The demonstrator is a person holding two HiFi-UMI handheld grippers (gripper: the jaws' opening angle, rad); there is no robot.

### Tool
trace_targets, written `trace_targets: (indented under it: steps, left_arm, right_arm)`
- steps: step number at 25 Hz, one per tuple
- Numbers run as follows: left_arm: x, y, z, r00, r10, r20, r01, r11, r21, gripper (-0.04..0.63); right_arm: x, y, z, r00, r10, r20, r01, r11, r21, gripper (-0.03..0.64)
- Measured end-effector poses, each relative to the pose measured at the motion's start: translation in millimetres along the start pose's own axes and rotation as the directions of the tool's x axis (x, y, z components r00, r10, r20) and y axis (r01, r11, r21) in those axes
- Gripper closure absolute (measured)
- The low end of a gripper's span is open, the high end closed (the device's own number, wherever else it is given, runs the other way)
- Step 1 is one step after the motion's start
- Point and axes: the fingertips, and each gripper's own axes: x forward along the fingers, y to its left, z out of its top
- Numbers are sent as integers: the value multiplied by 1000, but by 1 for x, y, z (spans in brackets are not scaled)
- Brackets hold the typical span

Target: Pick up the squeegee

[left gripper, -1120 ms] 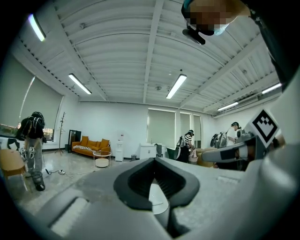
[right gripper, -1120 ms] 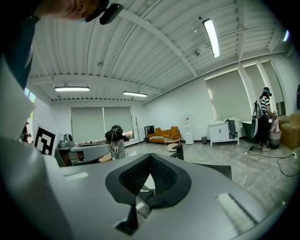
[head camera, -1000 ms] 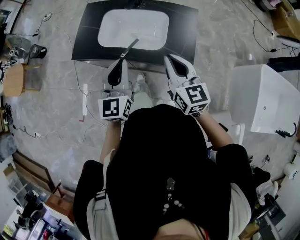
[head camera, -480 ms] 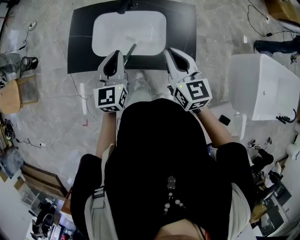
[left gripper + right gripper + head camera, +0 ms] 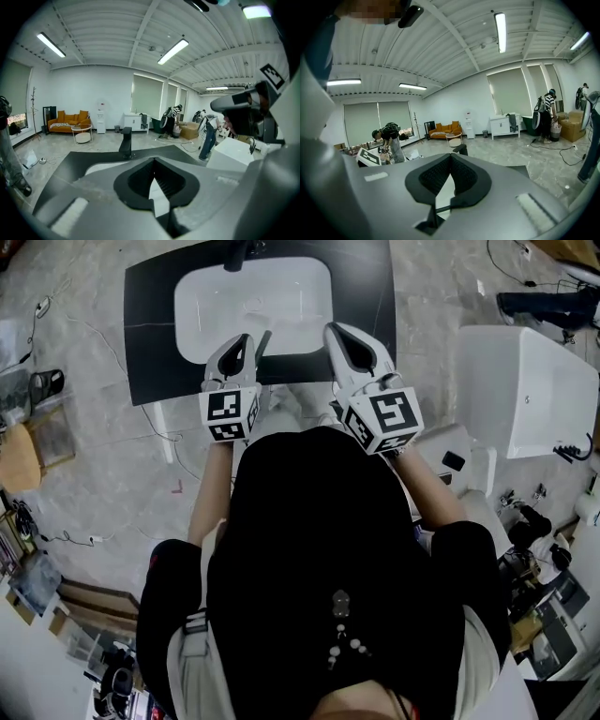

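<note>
The squeegee (image 5: 262, 343) shows as a thin dark bar lying slantwise across the front rim of the white sink basin (image 5: 253, 296), which is set in a black countertop (image 5: 150, 334). My left gripper (image 5: 242, 337) is just to its left, over the counter's front edge, with its jaws shut and nothing between them. My right gripper (image 5: 330, 327) hovers further right over the counter, apart from the squeegee and also shut and empty. In the left gripper view the shut left gripper (image 5: 153, 161) points at the black faucet (image 5: 126, 143). In the right gripper view the right gripper (image 5: 451, 157) is shut too.
A black faucet (image 5: 242, 251) stands at the basin's far side. A white cabinet (image 5: 525, 399) is to the right. A wooden stool (image 5: 33, 442) and cables lie on the floor to the left. People (image 5: 210, 133) stand far back in the room.
Both grippers have moved forward from in front of the counter to over its front edge. The left gripper has sunk and now sits right beside the squeegee.
</note>
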Motion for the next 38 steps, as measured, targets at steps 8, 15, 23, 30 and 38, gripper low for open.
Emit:
trace_targets:
  steps: [8,15,23,30,38]
  left_arm:
    - [37,14,-35,993,-58,-104,52,997,-56,594]
    - [68,15,-80,960,-146,-238,137,989,-53,594]
    - [91,16,-139,898,-221,-381,165,971,-175,514]
    - [110,12,-178,839,-232,-493,126,963,-239,489]
    - [117,10,-190,782,-210,-587,82,968,-237,488]
  right_arm:
    - [25,-5,-8,998,-57,-37,57,998,19,615]
    - [42,-10,-13,993,-106,-51,108,994,33,615]
    - [40,-19,-20,982,-175,-66,177,984,35,615]
    - [24,-38,-23,963,-259,-72,263,964,41,615]
    - [11,-52,-26,945,-320,-73,324,944,56,615]
